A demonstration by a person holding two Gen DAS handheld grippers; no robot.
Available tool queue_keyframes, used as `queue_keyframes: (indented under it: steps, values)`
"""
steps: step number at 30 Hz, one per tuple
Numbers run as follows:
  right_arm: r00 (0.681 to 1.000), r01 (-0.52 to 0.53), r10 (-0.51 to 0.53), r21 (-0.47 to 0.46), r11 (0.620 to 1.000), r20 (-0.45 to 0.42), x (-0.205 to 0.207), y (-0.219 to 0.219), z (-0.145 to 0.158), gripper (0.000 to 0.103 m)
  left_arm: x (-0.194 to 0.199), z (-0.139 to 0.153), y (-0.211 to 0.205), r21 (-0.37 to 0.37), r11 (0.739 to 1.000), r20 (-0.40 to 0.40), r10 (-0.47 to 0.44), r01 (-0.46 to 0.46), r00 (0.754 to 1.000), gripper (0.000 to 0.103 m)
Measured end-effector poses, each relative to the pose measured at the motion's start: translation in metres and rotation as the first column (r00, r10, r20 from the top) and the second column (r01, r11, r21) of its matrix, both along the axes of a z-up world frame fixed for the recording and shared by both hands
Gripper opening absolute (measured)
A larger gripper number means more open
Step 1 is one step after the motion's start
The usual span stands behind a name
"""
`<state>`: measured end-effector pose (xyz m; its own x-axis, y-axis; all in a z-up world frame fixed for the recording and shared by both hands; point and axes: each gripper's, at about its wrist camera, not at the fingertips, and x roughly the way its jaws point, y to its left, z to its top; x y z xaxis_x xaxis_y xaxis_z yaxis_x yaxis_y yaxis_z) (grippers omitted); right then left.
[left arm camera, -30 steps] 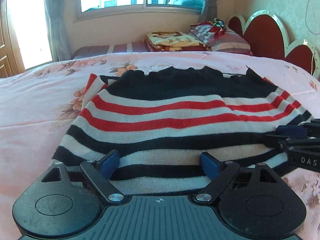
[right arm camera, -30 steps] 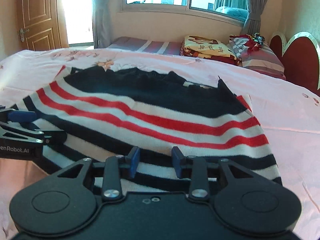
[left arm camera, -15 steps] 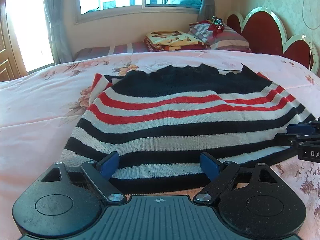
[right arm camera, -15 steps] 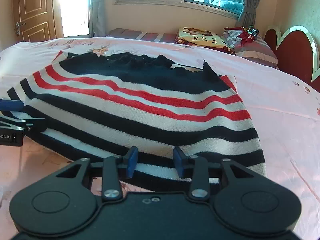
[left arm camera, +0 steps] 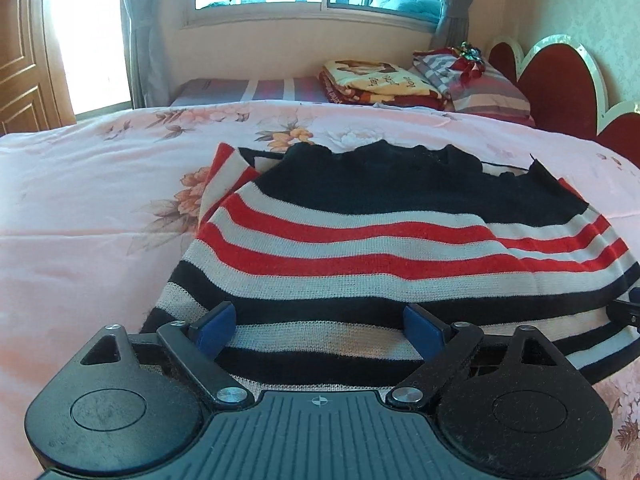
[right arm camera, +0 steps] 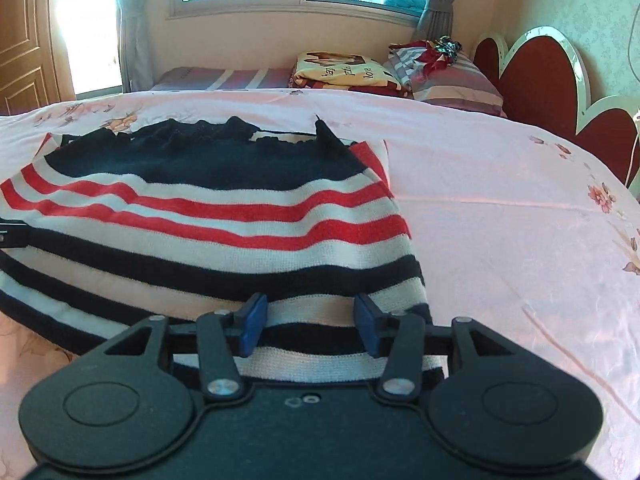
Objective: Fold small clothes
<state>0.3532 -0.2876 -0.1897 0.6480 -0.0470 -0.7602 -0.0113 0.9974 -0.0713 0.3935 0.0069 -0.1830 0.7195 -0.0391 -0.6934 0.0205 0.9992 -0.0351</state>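
Observation:
A knitted sweater (left arm camera: 380, 248) with black, white and red stripes lies flat on the pink floral bedspread (left arm camera: 80, 208), black neck part away from me. My left gripper (left arm camera: 320, 320) hovers over its near hem, jaws wide and still opening, the blue pads clear of the knit. My right gripper (right arm camera: 310, 316) is over the sweater (right arm camera: 208, 220) near its right hem corner. Its jaws are opening, and the cloth between them lies flat and unpinched. Each gripper shows at the edge of the other's view: right gripper (left arm camera: 624, 312), left gripper (right arm camera: 12, 236).
A folded yellow and red blanket (left arm camera: 376, 84) and a striped pillow (left arm camera: 480, 84) lie at the far side of the bed. A red heart-shaped headboard (left arm camera: 560, 92) stands at the right. Beyond are a window and curtains, and a wooden door (left arm camera: 20, 80) at the left.
The right gripper's jaws have widened over the hem. Both grippers have shifted along the sweater's near edge, and the right one has slid toward the right edge of the left view.

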Motion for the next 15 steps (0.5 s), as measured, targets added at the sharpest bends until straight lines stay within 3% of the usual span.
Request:
queue_keyframes:
  steps: [8,12,15]
  values:
    - [1.000,-0.011,0.011,0.013,1.000,0.013,-0.006,-0.005,-0.005,0.046,-0.013,-0.006,0.004,0.017,1.000,0.019,-0.015,0.014,1.000,0.092]
    - [1.000,-0.009,0.009,0.008,1.000,-0.015,-0.003,-0.002,0.002,0.047,-0.016,0.005,0.001,0.040,0.999,0.030,-0.012,0.011,0.999,0.092]
    - [1.000,-0.004,0.003,0.057,0.998,0.020,-0.003,0.000,0.016,0.047,-0.020,0.018,-0.007,0.064,0.996,0.082,-0.062,0.057,0.995,0.092]
